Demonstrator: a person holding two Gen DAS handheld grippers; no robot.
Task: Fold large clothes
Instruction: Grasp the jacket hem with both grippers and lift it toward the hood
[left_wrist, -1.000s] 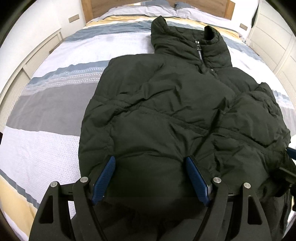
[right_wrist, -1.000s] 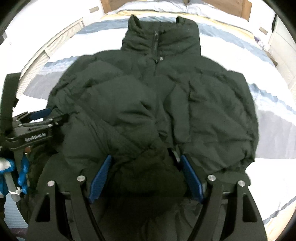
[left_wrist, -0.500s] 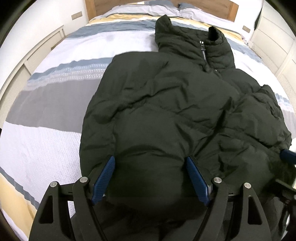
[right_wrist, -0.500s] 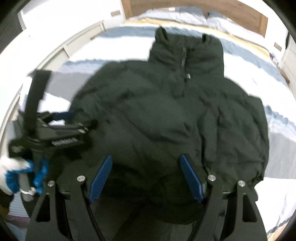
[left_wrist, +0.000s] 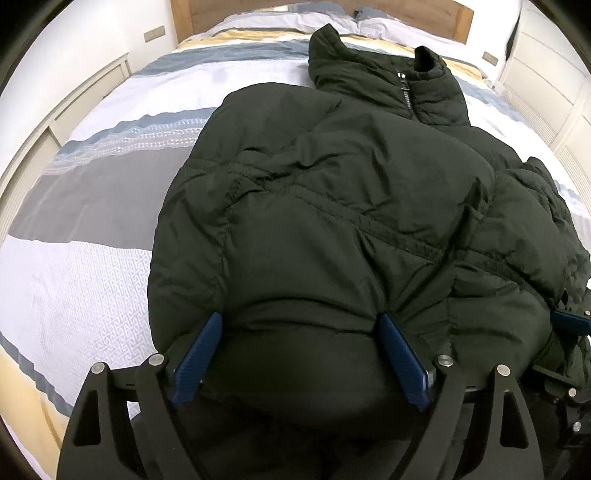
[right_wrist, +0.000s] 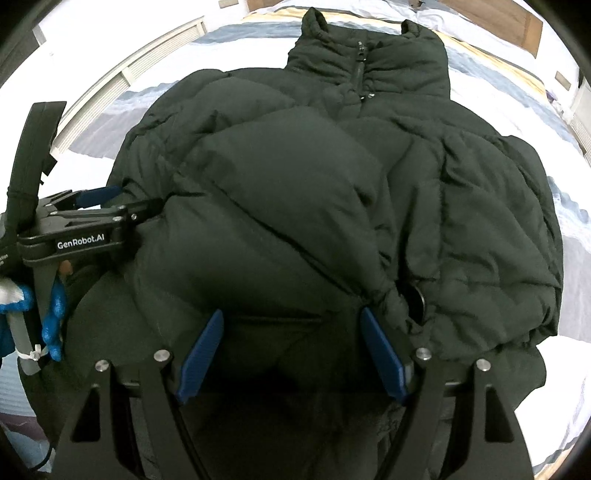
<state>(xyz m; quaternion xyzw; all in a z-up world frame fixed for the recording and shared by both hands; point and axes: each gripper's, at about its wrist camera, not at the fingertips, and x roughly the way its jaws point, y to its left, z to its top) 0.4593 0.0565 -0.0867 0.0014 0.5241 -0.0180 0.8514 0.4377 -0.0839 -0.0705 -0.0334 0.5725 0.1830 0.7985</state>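
1 dark green puffer jacket (left_wrist: 332, 206) flat on striped bed (left_wrist: 92, 229), collar far end. 2 hand-held grippers: left (left_wrist: 299, 354) and right (right_wrist: 291, 347), jaws apart w/ hem fabric between.

Both grippers (left_wrist: 299, 325) (right_wrist: 291, 321), jaws spread.

A bed (left_wrist: 92, 236) with a duvet striped in white, grey, blue and yellow. A dark green puffer jacket (left_wrist: 332, 206) lies flat on it, collar toward the wooden headboard (left_wrist: 229, 7).
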